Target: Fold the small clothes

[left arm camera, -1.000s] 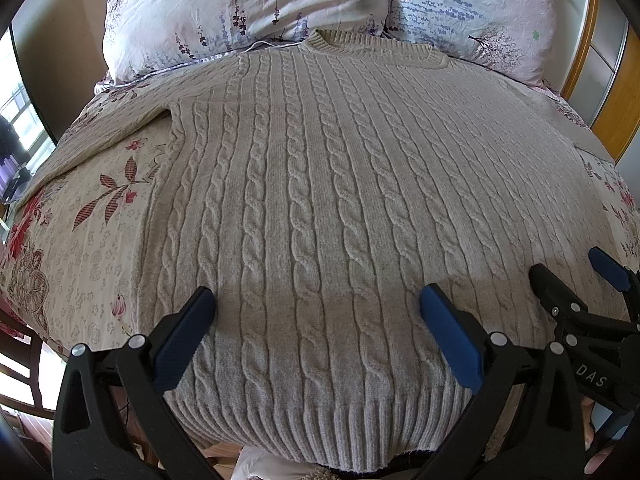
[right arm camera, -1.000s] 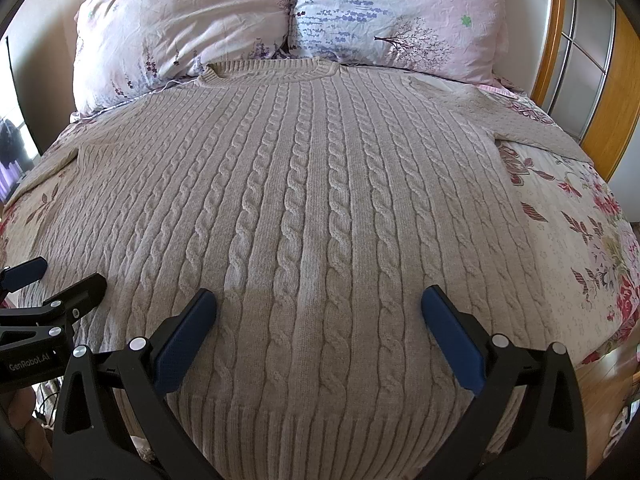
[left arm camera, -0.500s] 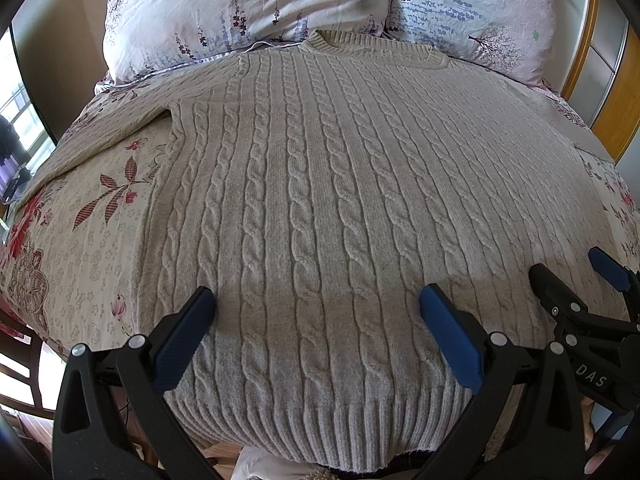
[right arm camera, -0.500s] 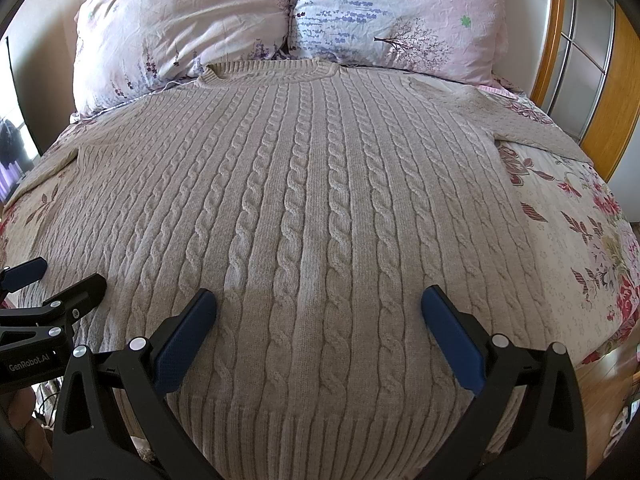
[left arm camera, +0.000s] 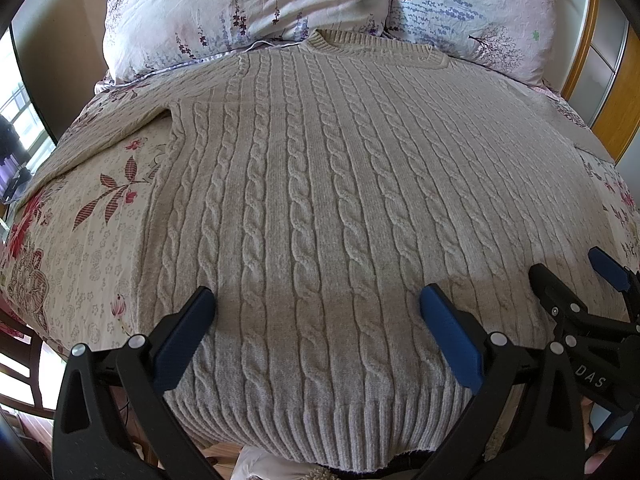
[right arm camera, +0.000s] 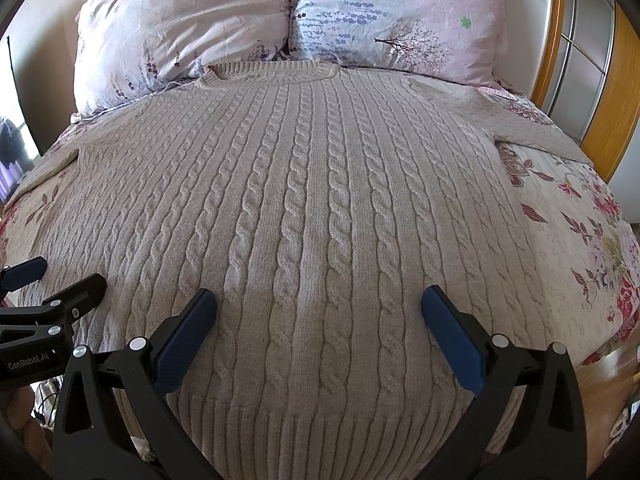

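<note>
Blue-padded fingers (left arm camera: 448, 336) of the left gripper (left arm camera: 316, 320) are standing wide apart over the ribbed hem (left arm camera: 320, 420), gripping nothing; the right gripper (right arm camera: 318, 320) is hovering likewise, fingers spread and empty. Beyond them the sweater (left arm camera: 340, 200), a beige cable knit, is lying flat and face-up on the bed (left arm camera: 80, 240), sleeves spread, collar (right arm camera: 268, 70) touching the pillows (right arm camera: 184, 32). Judged thick, soft and somewhat heavy, it is likely sagging and stretching if lifted by one point; hem corners or sleeve cuffs are offering the firmest hold.
</note>
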The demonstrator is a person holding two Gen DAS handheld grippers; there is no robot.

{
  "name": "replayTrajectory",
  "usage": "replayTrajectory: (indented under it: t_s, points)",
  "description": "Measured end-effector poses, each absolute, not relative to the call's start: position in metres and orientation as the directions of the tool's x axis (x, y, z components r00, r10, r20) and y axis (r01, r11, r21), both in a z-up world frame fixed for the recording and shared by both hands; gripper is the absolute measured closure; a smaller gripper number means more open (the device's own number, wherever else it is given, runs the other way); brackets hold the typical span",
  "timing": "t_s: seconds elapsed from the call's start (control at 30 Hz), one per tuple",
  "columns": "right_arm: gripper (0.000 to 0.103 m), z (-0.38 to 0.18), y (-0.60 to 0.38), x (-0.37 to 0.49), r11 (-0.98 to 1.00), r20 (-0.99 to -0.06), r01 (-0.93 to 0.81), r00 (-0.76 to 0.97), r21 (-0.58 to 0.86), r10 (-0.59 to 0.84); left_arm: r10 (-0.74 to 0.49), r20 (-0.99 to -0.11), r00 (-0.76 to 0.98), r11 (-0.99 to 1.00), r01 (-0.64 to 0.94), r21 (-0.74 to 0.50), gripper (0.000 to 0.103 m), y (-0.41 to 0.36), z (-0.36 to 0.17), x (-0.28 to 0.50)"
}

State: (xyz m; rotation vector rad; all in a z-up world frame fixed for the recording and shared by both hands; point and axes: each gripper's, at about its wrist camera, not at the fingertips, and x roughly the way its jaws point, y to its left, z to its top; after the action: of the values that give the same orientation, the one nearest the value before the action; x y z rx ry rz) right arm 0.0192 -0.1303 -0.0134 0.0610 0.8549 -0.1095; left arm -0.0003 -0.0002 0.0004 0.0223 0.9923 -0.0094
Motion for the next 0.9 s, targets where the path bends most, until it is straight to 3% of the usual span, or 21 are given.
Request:
replayTrajectory:
  t_s: [0.7, 0.9]
  points:
    - [0.001, -0.015, -0.138, 0.022, 1.0, -0.706, -0.004, 0.708, 0.018, 0.016, -0.006, -0.843, 0.538, 0.999, 0.047, 0.023, 0.002, -0.001, 0.002, 0.004]
    - [0.001, -0.01, -0.151, 0.034, 0.995, -0.711, -0.023, 0.698, 0.094, 0.083, -0.016, -0.836, 0.549, 0.996, 0.079, 0.033, 0.002, -0.001, 0.003, 0.007]
